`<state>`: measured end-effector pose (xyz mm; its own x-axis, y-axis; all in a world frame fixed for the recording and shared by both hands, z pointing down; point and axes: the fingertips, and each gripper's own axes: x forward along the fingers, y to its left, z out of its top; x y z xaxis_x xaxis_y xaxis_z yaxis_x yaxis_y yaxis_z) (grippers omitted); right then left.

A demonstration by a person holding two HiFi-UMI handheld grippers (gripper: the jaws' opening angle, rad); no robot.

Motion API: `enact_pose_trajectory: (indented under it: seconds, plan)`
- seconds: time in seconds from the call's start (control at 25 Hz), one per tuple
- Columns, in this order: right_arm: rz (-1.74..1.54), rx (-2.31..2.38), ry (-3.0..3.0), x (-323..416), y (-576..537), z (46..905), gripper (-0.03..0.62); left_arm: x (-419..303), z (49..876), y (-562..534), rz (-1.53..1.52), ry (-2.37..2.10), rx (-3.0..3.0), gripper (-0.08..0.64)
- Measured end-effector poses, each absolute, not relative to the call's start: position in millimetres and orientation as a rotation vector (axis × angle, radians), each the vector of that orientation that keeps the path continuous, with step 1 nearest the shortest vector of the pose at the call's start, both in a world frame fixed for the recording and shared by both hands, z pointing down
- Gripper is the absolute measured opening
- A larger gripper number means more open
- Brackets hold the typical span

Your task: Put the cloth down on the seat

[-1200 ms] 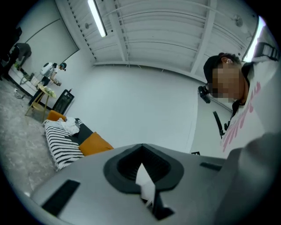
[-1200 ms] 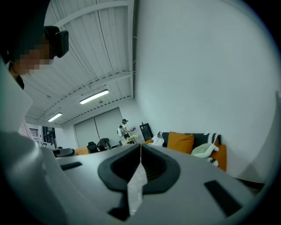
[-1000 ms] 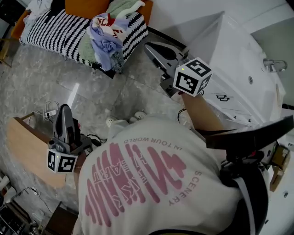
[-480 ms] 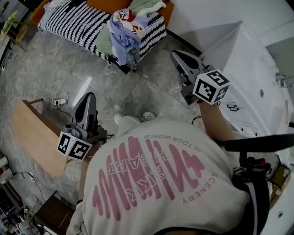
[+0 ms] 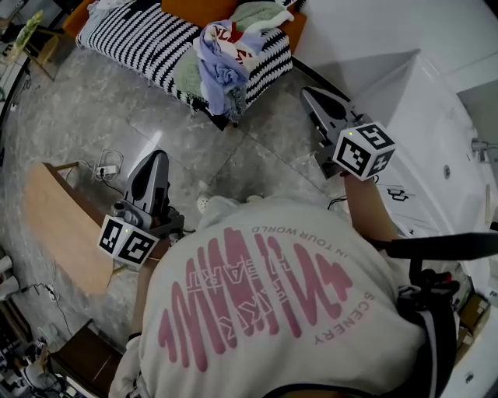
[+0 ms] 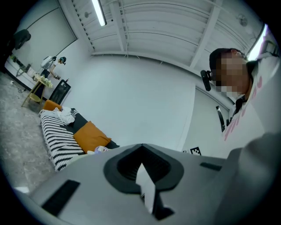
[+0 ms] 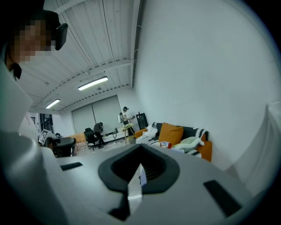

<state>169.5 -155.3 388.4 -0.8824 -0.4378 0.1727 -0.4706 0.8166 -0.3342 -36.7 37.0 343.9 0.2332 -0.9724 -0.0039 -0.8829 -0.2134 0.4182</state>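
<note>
— Lavender and pale blue, that's the cloth point(image 5: 222, 66). Where does it lie?

— Heaped on the black-and-white striped seat point(image 5: 140, 43) of the sofa, at the front edge. One fold hangs over that edge toward the floor point(image 5: 101, 116). A red-and-white piece is bunched on top of it, and a green cloth point(image 5: 257, 14) lies behind, beside the orange cushion point(image 5: 183, 9).

— And the left claw point(image 6: 145, 184)?

— Its jaws are together, with nothing between them. From the head view it is held over the grey marbled floor, near the wooden desk point(image 5: 54, 225) on the person's left, well apart from the seat and the cloth.

— The right claw point(image 7: 134, 184)?

— Also pressed together and empty. It is out on the person's right, beside the white tub point(image 5: 420, 101), and points toward the near corner of the sofa. It touches neither the cloth nor the seat.

— Anything else down there?

— A power strip point(image 5: 107, 169) with its cable lies on the floor just beside the desk's far corner.
</note>
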Motion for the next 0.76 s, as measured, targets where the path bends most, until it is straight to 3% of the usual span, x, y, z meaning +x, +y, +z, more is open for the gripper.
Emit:
enact_pose_trajectory:
  seconds: [0.76]
  plan:
    - [0.508, 0.732, -2.907, 175.9, -172.6, 388.9, 0.011, -31.0, 344.5, 34.9, -0.375, -1.763, 2.184, 0.009]
